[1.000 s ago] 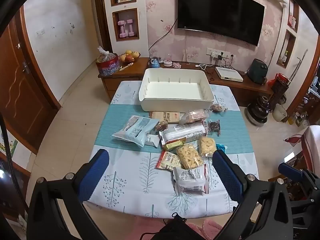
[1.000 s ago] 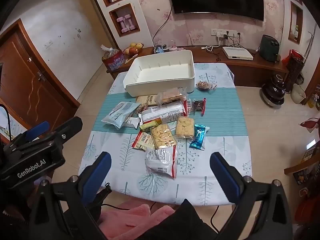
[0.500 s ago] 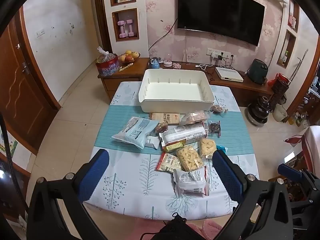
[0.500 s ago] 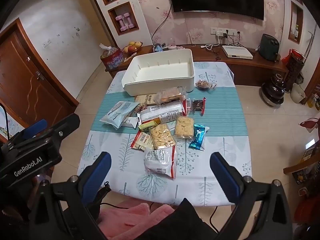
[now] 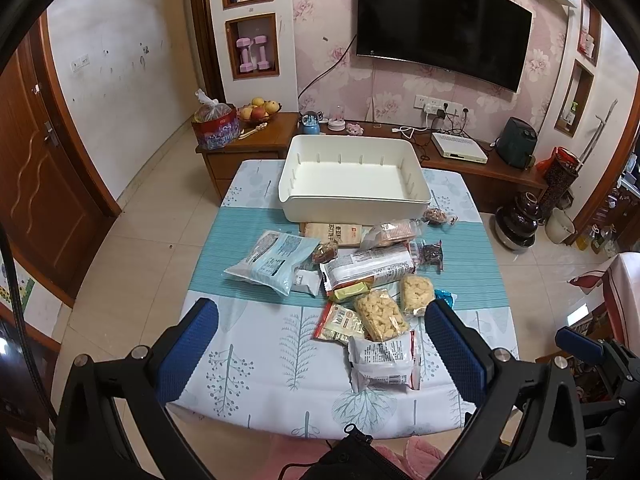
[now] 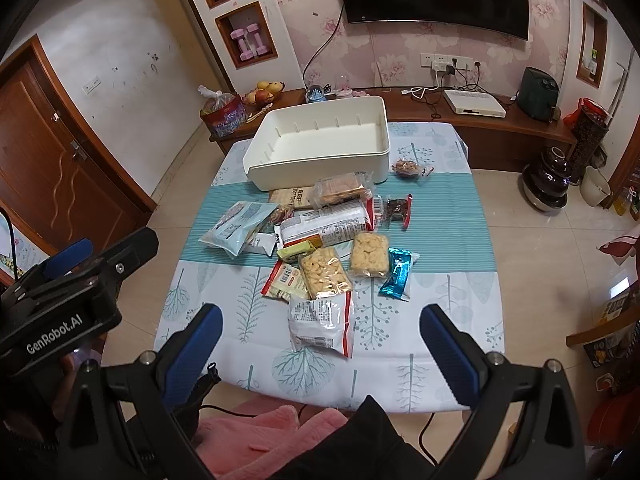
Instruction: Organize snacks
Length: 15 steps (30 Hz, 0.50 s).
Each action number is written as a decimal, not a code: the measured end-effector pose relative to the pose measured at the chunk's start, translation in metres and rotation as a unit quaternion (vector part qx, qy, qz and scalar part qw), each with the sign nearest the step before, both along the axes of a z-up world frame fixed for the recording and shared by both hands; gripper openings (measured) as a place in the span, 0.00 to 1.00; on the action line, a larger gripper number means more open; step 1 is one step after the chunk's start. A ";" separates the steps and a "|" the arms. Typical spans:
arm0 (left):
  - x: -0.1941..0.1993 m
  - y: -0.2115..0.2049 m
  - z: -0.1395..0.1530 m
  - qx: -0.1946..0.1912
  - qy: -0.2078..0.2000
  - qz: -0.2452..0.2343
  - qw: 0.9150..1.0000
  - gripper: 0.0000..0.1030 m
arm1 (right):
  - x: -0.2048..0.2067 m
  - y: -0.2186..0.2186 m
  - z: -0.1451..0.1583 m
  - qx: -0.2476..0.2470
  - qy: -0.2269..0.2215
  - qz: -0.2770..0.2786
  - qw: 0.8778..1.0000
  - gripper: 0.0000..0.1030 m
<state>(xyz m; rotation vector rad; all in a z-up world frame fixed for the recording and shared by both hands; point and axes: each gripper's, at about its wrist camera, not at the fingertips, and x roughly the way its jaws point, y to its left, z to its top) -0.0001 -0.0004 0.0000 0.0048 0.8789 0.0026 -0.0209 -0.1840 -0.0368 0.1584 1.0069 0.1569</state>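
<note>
Hovering left gripper (image 5: pixel 320 340), right gripper (image 6: pixel 320 340) spread, near table edge (image 6: pixel 320 396)

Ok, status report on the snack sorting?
Both claws open, empty, above table edge. White bin empty; snack packets loose in front. Nothing blocking.

Both wrist views overlook the table (image 5: pixel 256 360) (from its near edge).
</note>
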 end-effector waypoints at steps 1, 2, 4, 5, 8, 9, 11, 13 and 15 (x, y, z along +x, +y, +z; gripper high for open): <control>0.000 0.000 0.000 0.000 0.000 0.000 1.000 1.00 | 0.000 0.000 0.000 0.000 0.000 0.000 1.000 0.97; 0.000 0.000 0.000 0.000 0.000 0.000 1.000 1.00 | 0.000 0.000 0.000 0.000 0.000 0.000 1.000 0.97; 0.000 0.000 0.000 0.000 0.001 0.000 1.000 1.00 | 0.000 0.000 0.000 0.000 0.001 0.000 1.000 0.97; 0.000 0.000 0.000 0.000 0.001 0.000 1.000 1.00 | 0.000 0.001 0.000 -0.001 0.001 0.000 1.000 0.97; 0.000 0.000 0.000 0.002 0.000 0.000 1.000 1.00 | 0.000 0.001 0.000 -0.001 0.001 0.000 1.000 0.97; 0.000 0.000 0.000 0.002 0.000 0.000 1.000 1.00 | 0.000 0.001 0.000 -0.001 0.001 0.000 1.000 0.97; 0.000 0.000 0.000 0.005 0.000 0.001 1.000 1.00 | 0.000 0.001 0.000 -0.001 0.001 0.000 1.000 0.97; -0.004 0.000 0.002 0.006 -0.001 0.000 1.000 1.00 | 0.000 0.001 0.000 -0.001 0.001 0.000 1.000 0.97; -0.004 0.000 0.002 0.006 0.001 0.001 1.000 1.00 | -0.001 0.000 0.001 -0.002 0.001 0.000 1.000 0.97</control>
